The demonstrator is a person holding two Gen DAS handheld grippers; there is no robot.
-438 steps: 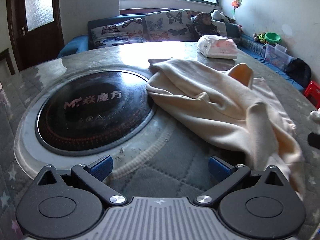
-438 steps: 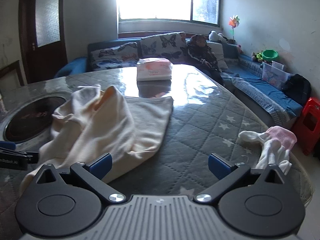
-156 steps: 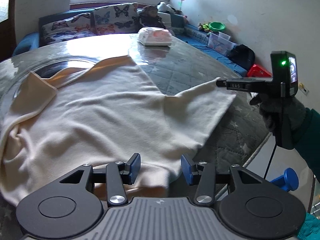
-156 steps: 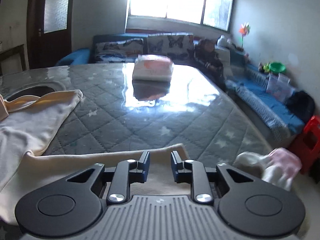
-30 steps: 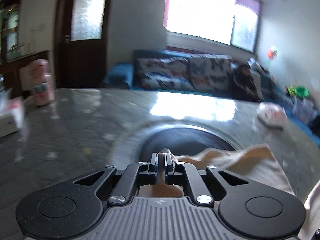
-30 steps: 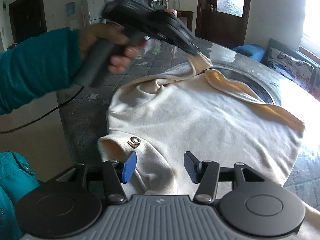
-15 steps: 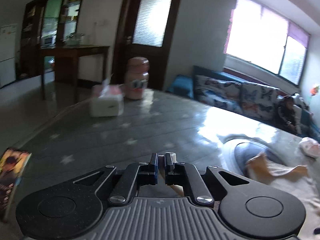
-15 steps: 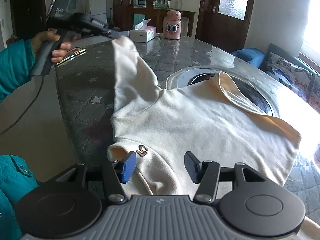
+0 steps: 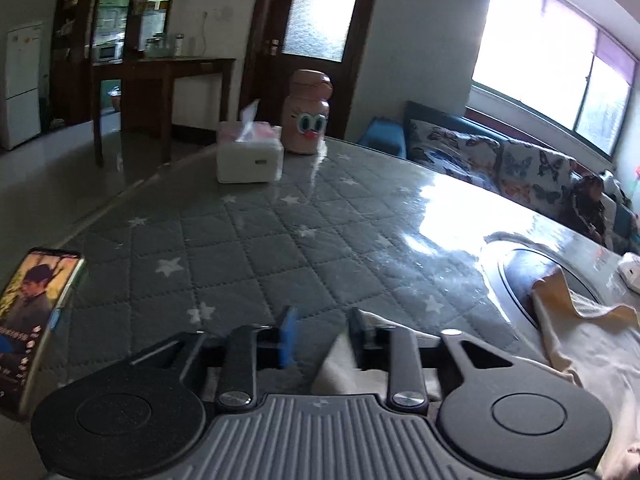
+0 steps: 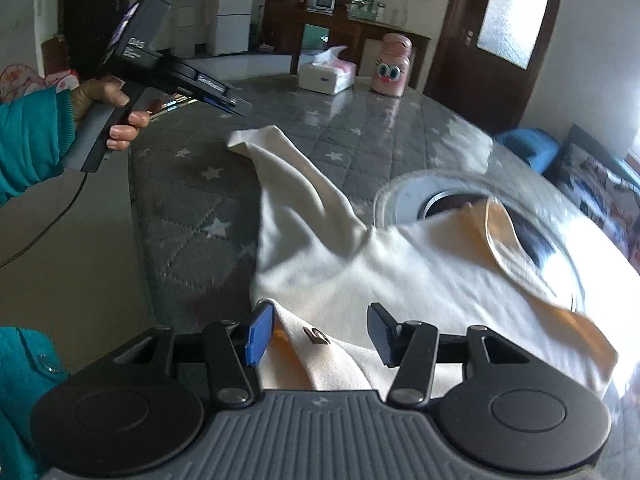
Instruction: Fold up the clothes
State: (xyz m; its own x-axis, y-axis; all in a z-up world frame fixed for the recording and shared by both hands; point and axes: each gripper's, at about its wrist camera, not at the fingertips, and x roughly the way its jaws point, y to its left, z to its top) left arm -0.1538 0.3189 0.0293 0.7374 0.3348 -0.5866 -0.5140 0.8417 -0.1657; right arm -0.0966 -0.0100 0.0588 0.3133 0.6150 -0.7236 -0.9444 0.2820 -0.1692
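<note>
A cream sweatshirt (image 10: pixel 420 276) lies spread on the grey quilted table (image 10: pixel 192 208). One sleeve (image 10: pixel 296 168) stretches out flat toward the far left. My left gripper (image 10: pixel 240 110) is open above the table beyond the sleeve's cuff, apart from it. In the left wrist view my left gripper (image 9: pixel 322 334) is open with the cuff end (image 9: pixel 344 364) lying below its jaws. My right gripper (image 10: pixel 318 334) is open over the hem corner with its small logo (image 10: pixel 316 336), holding nothing.
A tissue box (image 9: pixel 248 152) and a pink bottle (image 9: pixel 308 118) stand at the table's far side. A phone (image 9: pixel 32 312) lies at the table's left edge. A round black hotplate (image 10: pixel 516 236) sits partly under the sweatshirt. A sofa (image 9: pixel 500 160) lies behind.
My left gripper carried the sleeve out to the left, lowered it flat on the table and opened, letting the cuff go. My right gripper stayed open over the hem.
</note>
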